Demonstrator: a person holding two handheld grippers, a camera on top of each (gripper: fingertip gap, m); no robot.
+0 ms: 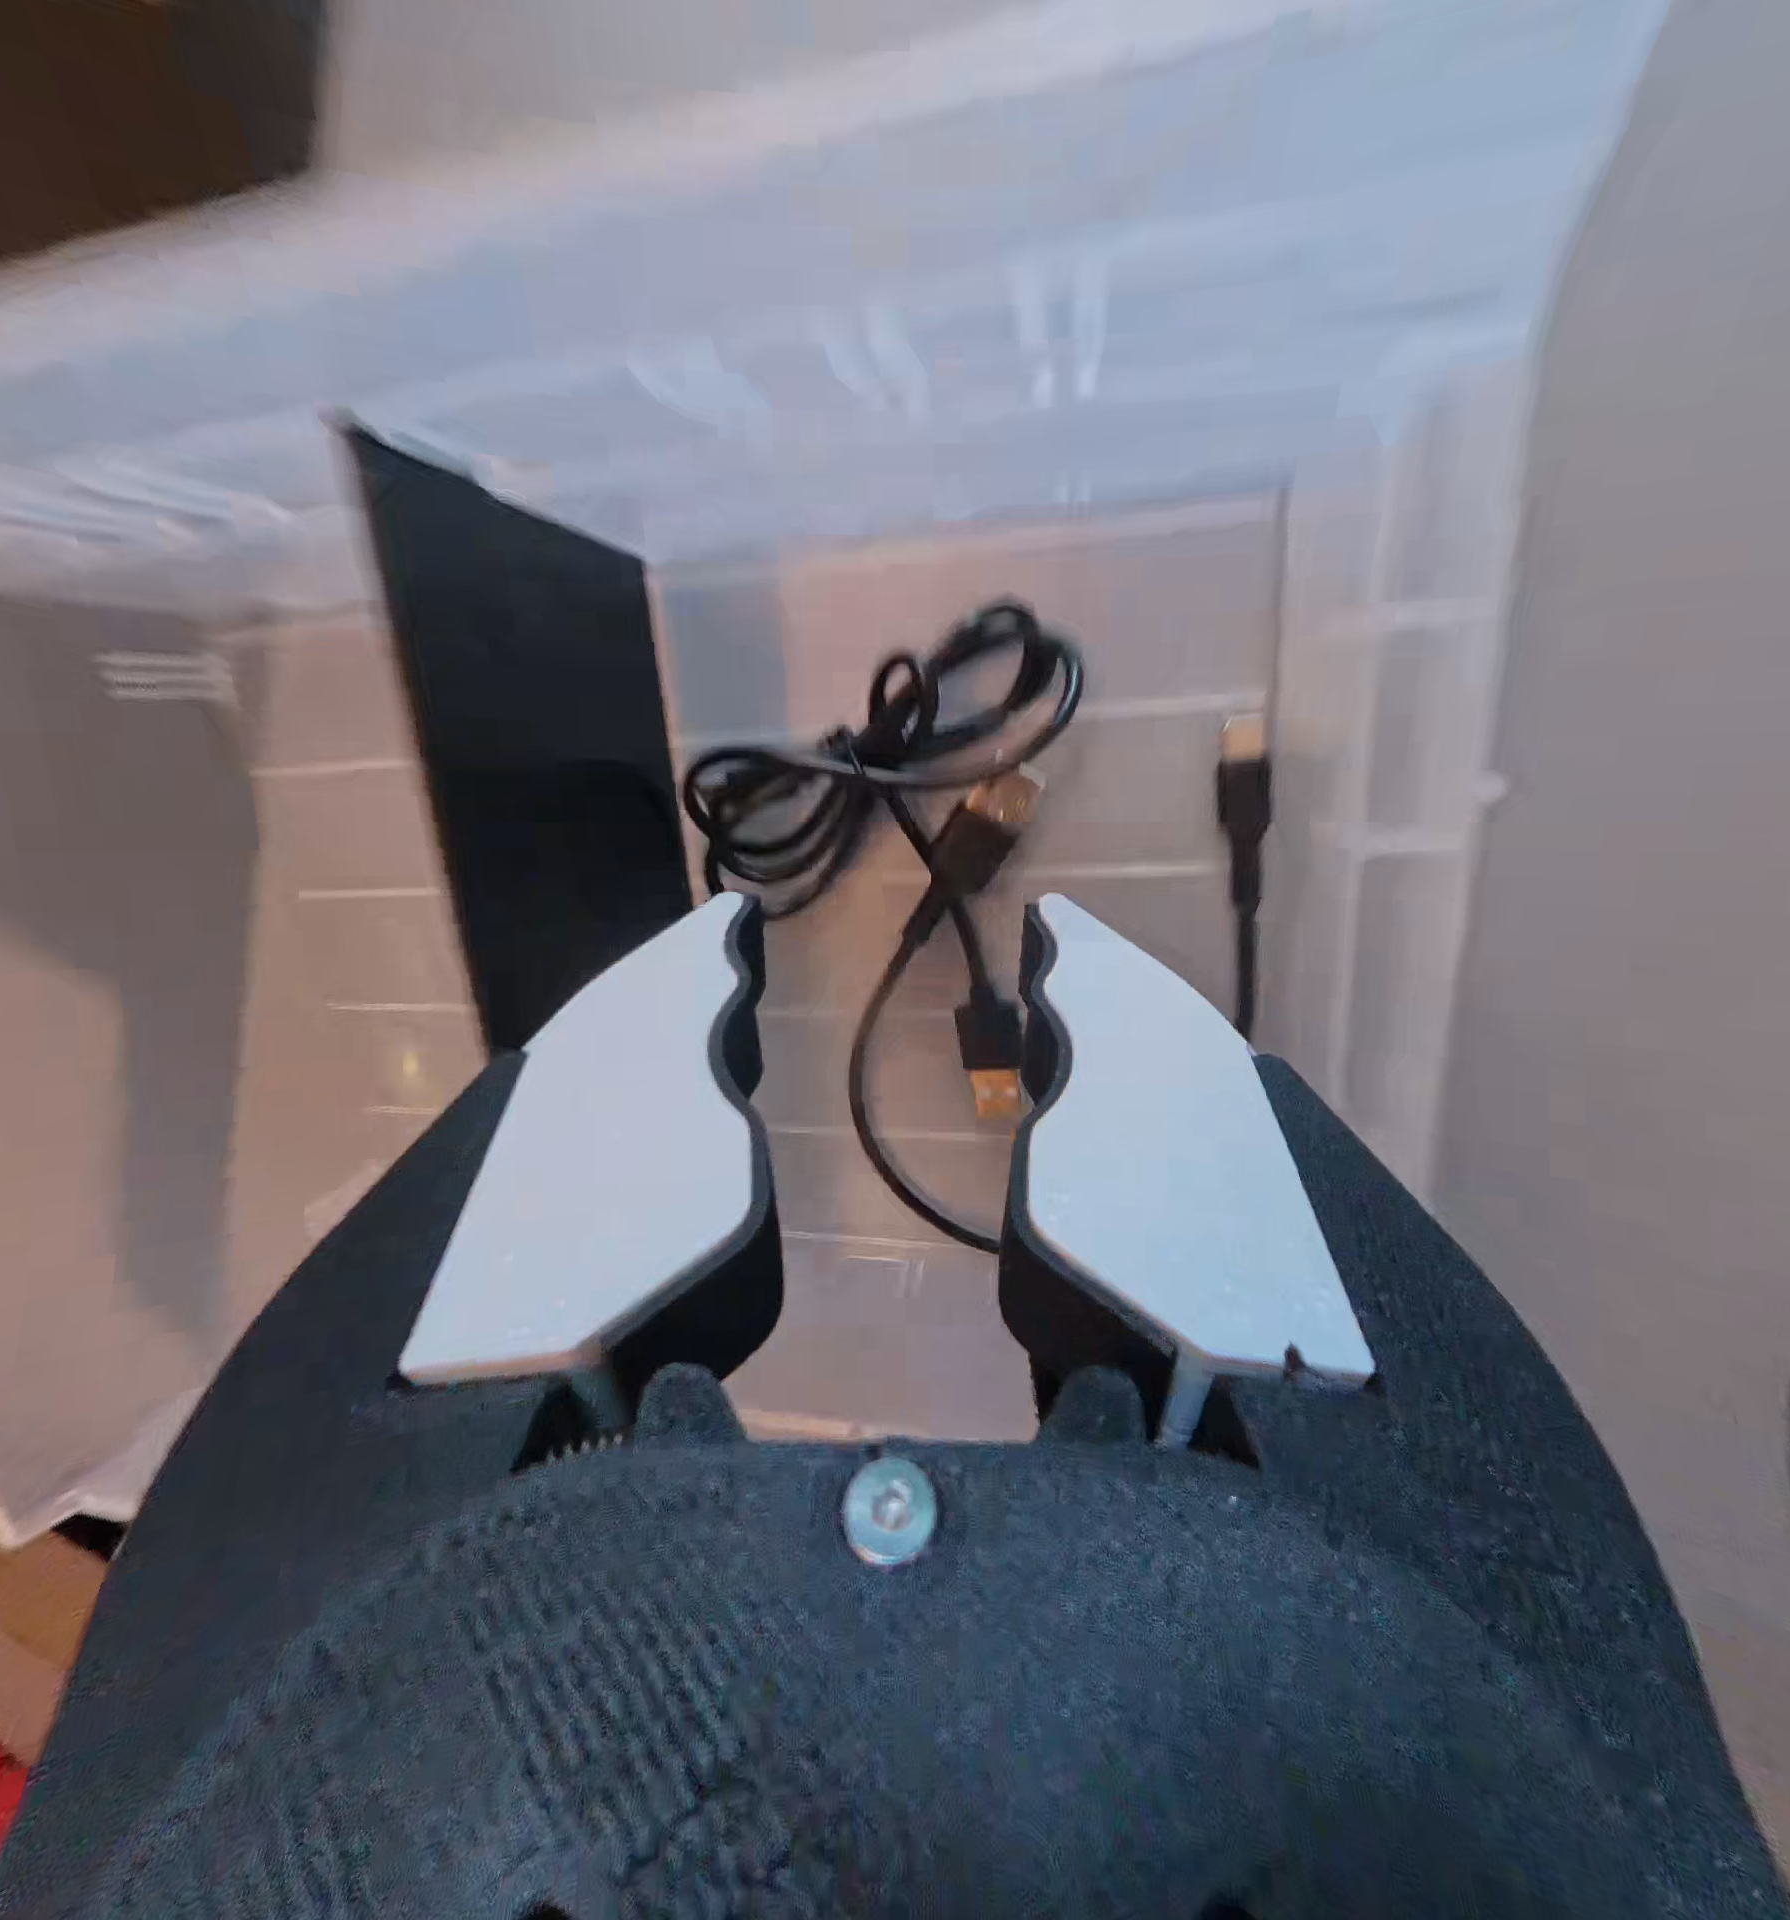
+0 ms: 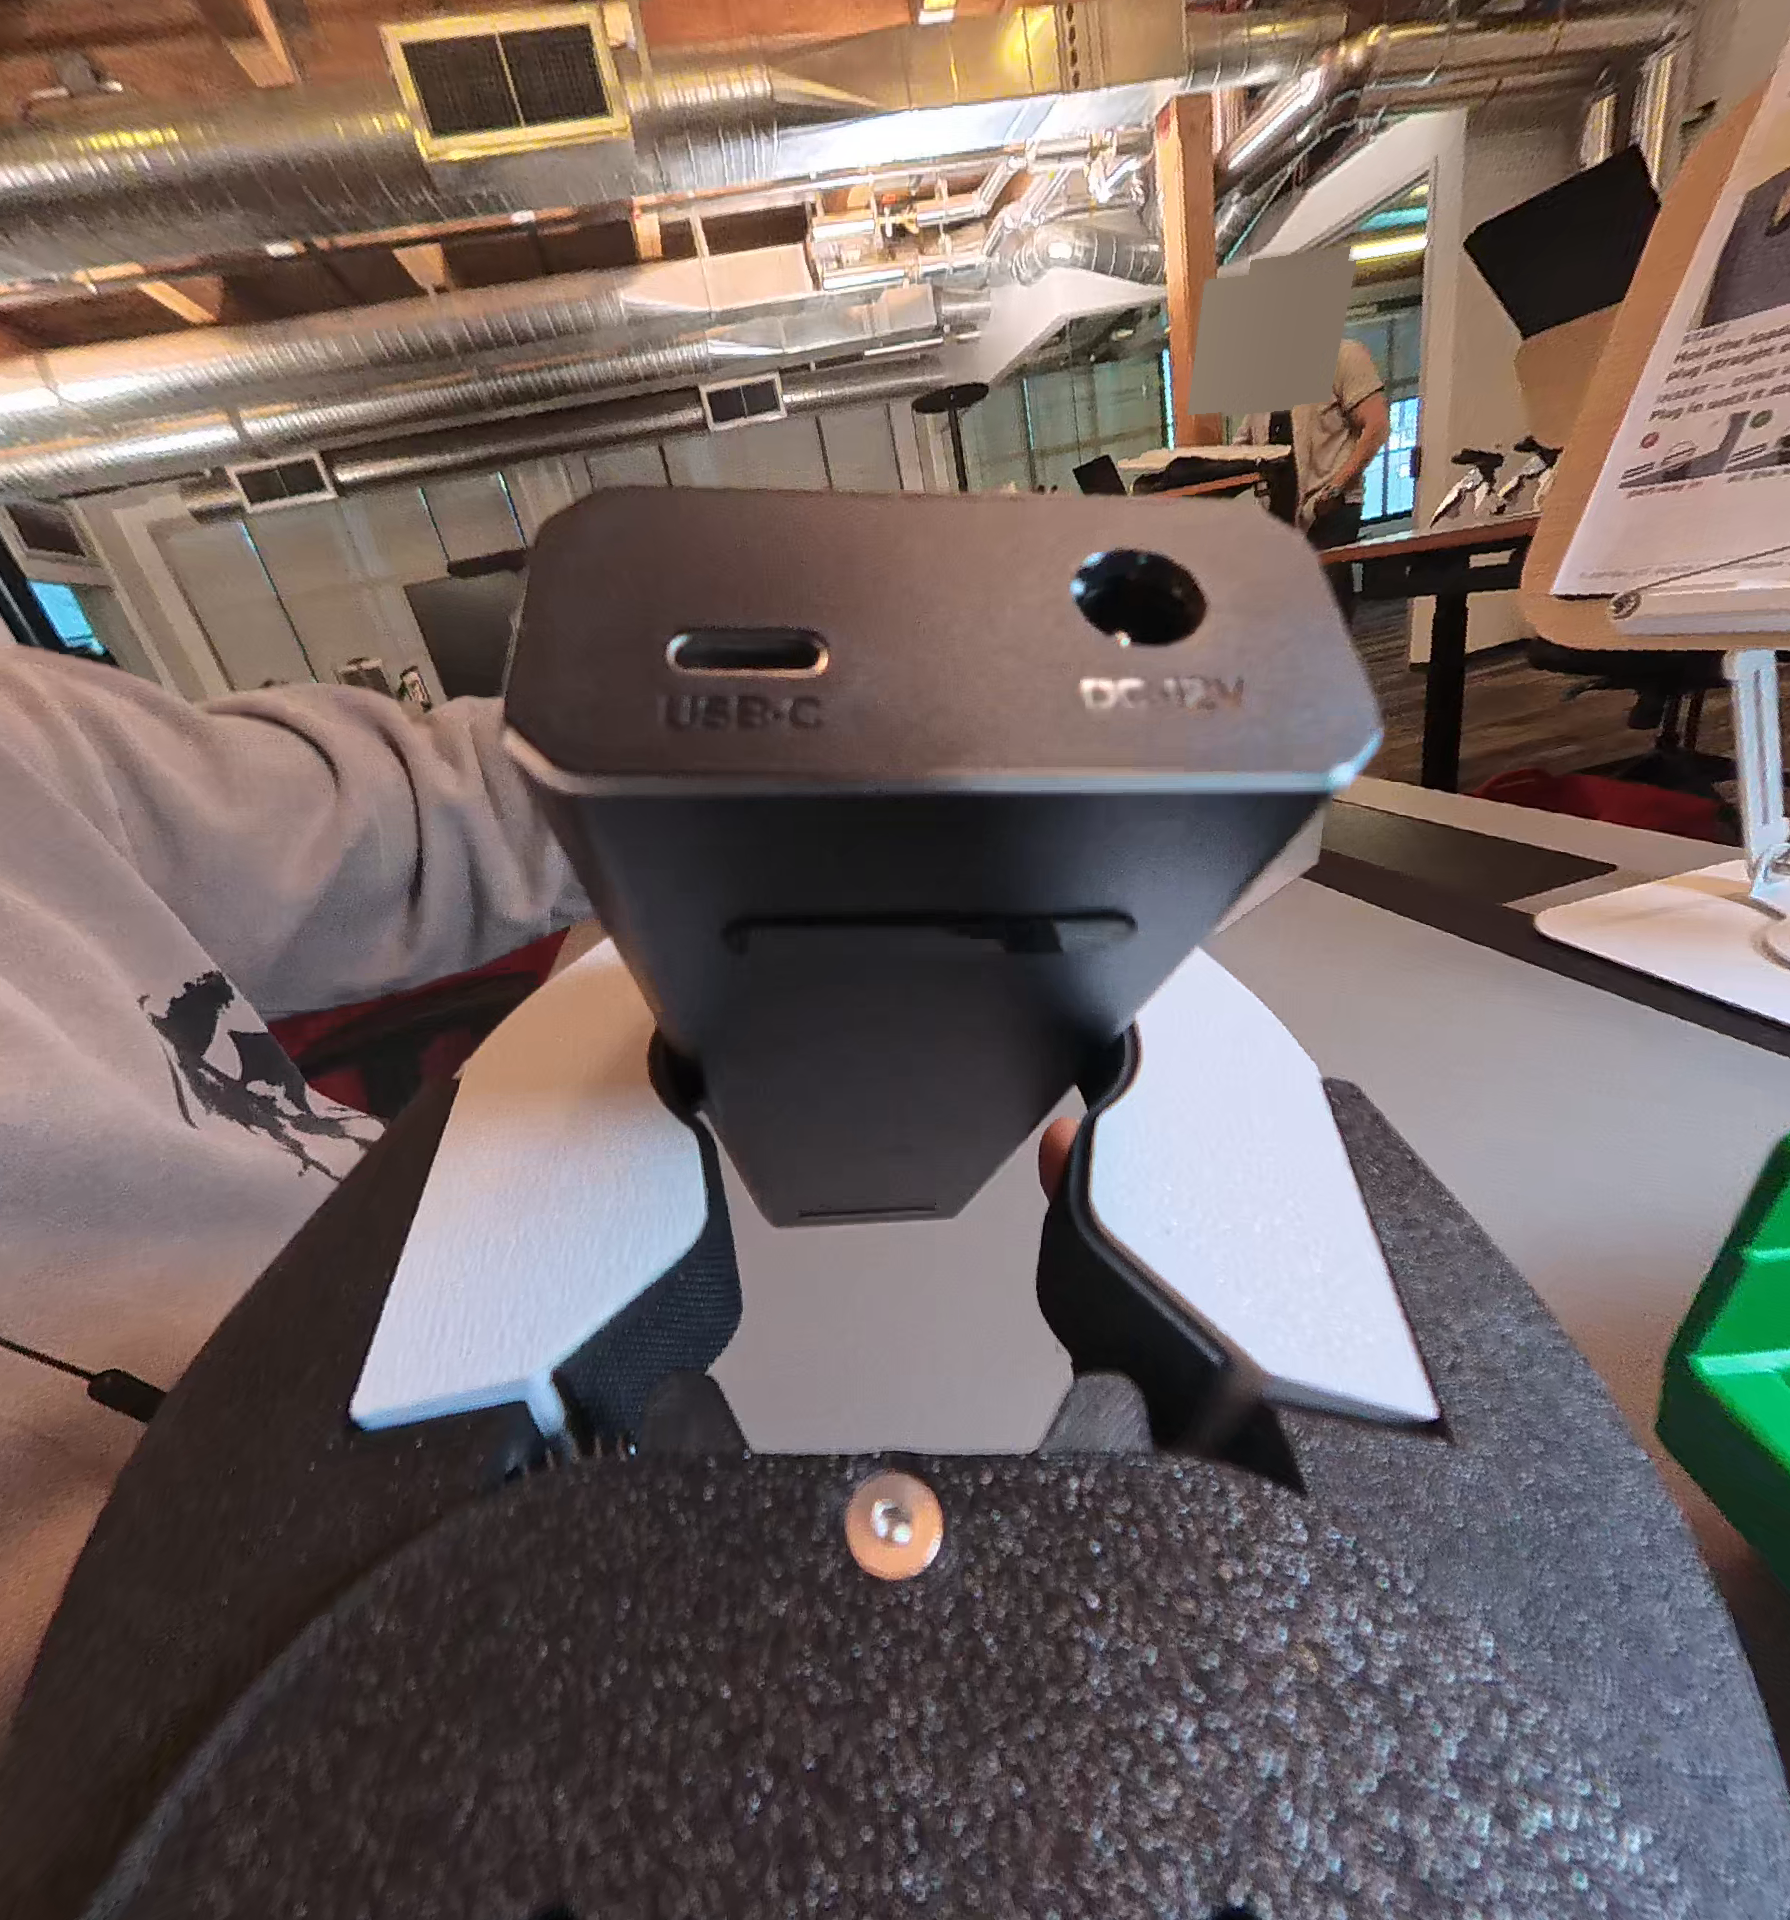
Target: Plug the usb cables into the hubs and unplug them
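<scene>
Left wrist view is pretty blurry, but you can make out the left gripper (image 1: 891,925) with its two fingers spread apart and nothing between them. It's pointing down into a clear plastic bin (image 1: 1390,727). On the bin floor just past the fingertips there's a bundled black usb cable (image 1: 870,769), coiled up on the far side with two plugs trailing toward the camera; one metal plug end sits right beside the right finger (image 1: 1161,1122). A second black cable plug (image 1: 1242,790) lies apart from it along the right wall of the bin. A flat black slab (image 1: 527,727) leans upright on the left side of the bin, can't tell what it is.

Right wrist view is way sharper. The right gripper (image 2: 891,1081) is clamped on a dark grey usb hub (image 2: 932,831), held upright with its end face toward the camera, so you see an oval port and a round socket side by side. The near end of the hub is pinched between the fingers. A grey sleeve (image 2: 195,831) fills the left side. To the right there's a white stand holding a printed sheet (image 2: 1722,312), and a green plastic tray (image 2: 1784,1340) at the near right edge, all on a grey table (image 2: 1493,1039)
</scene>
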